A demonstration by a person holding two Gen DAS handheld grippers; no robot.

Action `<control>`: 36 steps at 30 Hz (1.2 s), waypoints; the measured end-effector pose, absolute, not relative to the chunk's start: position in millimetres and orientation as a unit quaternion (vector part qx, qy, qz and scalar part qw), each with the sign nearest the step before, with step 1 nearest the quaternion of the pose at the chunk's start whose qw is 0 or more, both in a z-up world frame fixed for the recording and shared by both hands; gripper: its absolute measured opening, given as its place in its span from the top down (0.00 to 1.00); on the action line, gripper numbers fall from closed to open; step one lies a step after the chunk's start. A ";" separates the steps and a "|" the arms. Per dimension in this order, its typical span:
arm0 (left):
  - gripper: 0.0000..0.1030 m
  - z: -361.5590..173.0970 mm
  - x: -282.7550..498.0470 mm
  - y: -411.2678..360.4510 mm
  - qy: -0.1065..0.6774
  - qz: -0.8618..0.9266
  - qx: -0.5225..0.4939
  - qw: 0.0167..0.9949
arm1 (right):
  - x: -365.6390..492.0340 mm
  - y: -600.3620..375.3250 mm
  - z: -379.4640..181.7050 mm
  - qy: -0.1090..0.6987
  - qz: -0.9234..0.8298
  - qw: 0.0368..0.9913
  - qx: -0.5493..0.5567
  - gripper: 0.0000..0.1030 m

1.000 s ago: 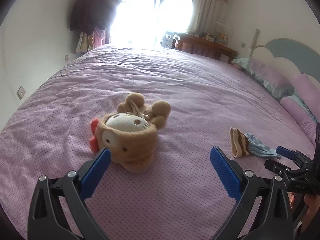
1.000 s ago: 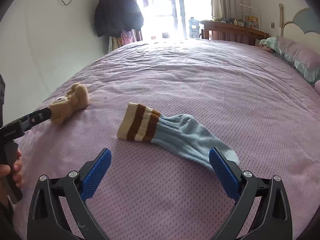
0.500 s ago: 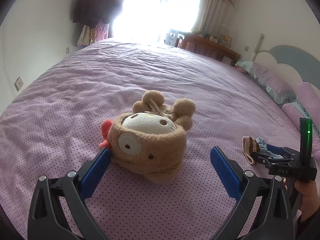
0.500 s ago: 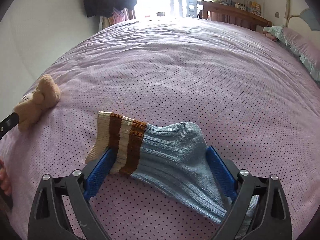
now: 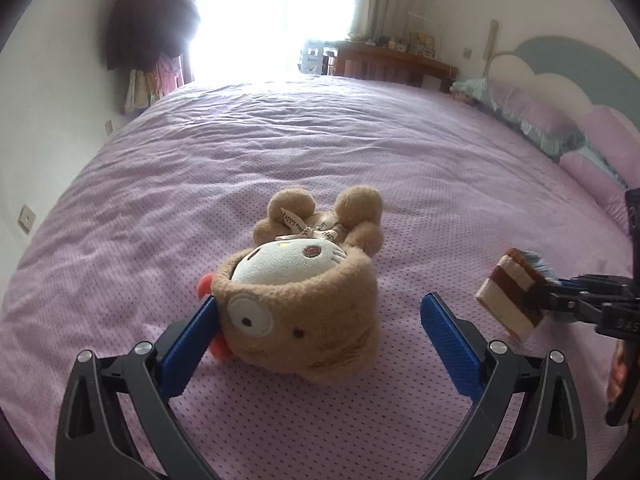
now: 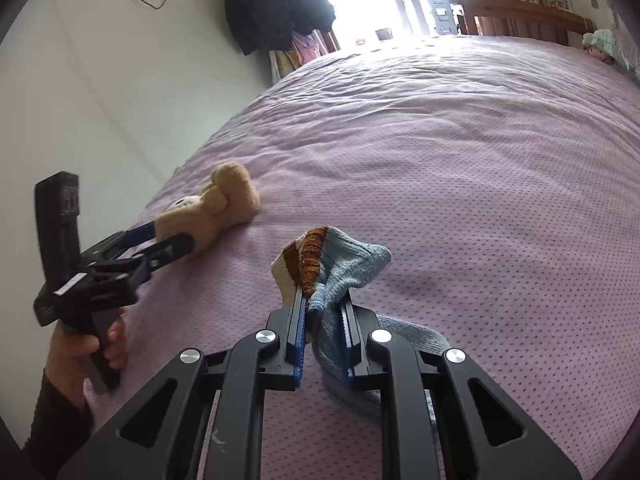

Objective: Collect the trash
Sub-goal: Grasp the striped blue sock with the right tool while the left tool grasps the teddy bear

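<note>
Bright daylight from far window (image 5: 276,20), blown out to white glare (detail lost). Bedspread (image 5: 360,152) evenly lit, soft shadows. Both views sharp centrally; strong fisheye bending, dark vignette at corners.

A home bedroom. A bed (image 5: 360,152) under a lilac dotted cover fills the view; ruffled pillows (image 5: 532,120) lie at its cloud-shaped headboard (image 5: 560,60). Beyond the bed's far side stand a curtained bright window (image 5: 280,12), a wooden desk (image 5: 392,64) and hung dark coats (image 6: 276,0).
</note>
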State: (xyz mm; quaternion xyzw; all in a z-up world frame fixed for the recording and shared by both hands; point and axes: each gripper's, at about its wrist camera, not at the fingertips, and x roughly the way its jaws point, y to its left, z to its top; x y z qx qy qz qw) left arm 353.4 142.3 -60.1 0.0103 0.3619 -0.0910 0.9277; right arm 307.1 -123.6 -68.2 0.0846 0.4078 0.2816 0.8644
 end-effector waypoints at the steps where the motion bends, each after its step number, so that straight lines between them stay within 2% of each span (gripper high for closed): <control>1: 0.04 -62.0 358.7 144.7 0.366 -0.086 0.018 0.926 | 304.7 -119.7 -66.9 0.407 0.290 0.862 0.087 0.86; 12: 0.04 -79.0 405.8 169.0 0.407 -0.093 -0.017 0.908 | 302.1 -101.3 -69.1 0.409 0.311 0.853 0.091 0.86; 14: 0.18 -82.3 405.7 170.0 0.409 -0.098 -0.037 0.906 | 300.7 -101.3 -70.8 0.407 0.304 0.857 0.083 0.86; 19: 0.25 -75.7 386.1 169.4 0.391 -0.072 -0.042 0.917 | 298.9 -112.4 -72.1 0.407 0.311 0.850 0.120 0.86; 27: 0.25 -49.2 302.4 135.3 0.354 -0.165 -0.058 0.919 | 239.4 -141.5 -44.3 0.370 0.323 0.861 0.136 0.86; 36: 0.25 -34.1 152.8 40.3 0.333 -0.306 -0.085 0.888 | 94.5 -219.7 -30.6 0.335 0.278 0.885 0.168 0.86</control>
